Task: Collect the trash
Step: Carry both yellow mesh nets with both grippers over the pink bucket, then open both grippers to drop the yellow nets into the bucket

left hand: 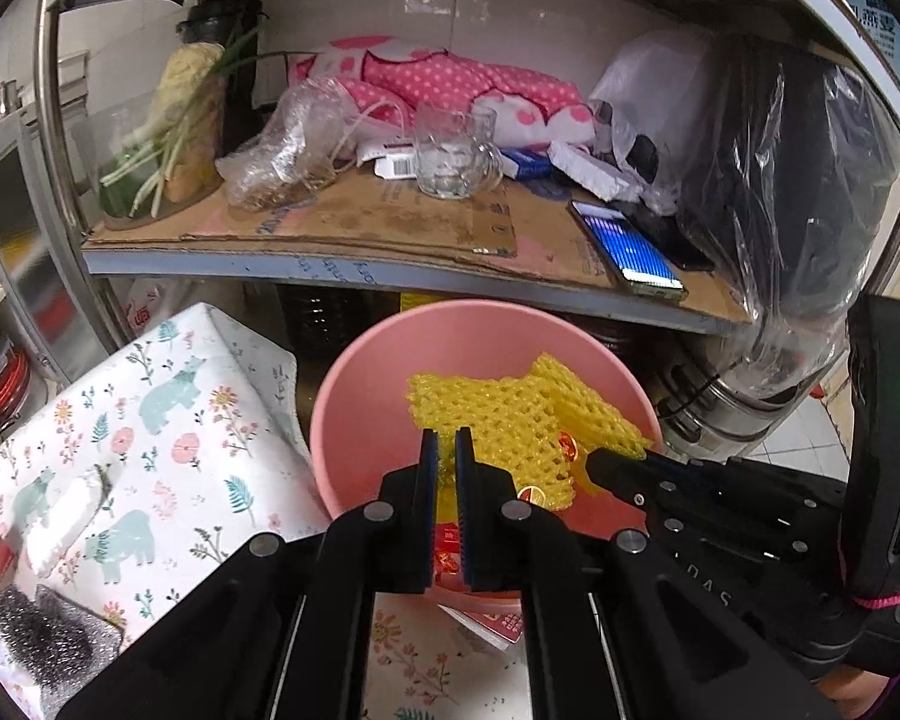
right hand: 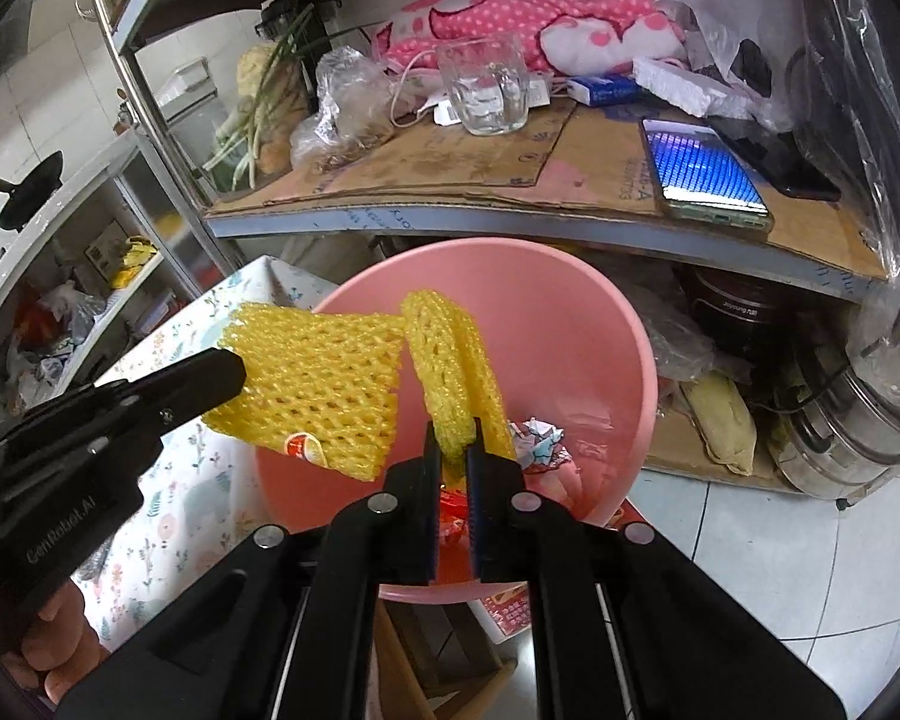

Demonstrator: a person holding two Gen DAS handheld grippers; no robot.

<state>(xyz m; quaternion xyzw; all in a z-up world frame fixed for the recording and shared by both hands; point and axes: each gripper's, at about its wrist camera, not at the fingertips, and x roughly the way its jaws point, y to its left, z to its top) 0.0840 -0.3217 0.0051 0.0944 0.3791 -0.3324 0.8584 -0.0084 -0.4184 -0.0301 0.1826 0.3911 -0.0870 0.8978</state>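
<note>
Two yellow foam nets hang over the pink basin (right hand: 618, 324). My left tool (left hand: 447, 441) is clamped narrow on one foam net (left hand: 498, 420); my right tool (right hand: 453, 447) pinches the other foam net (right hand: 450, 360) the same way. Crumpled paper (right hand: 537, 435) lies inside the basin. Beside the basin is a floral cloth (left hand: 150, 420); behind, a shelf (left hand: 390, 240) carries a glass mug (left hand: 450, 156) and a phone (left hand: 627, 249).
</note>
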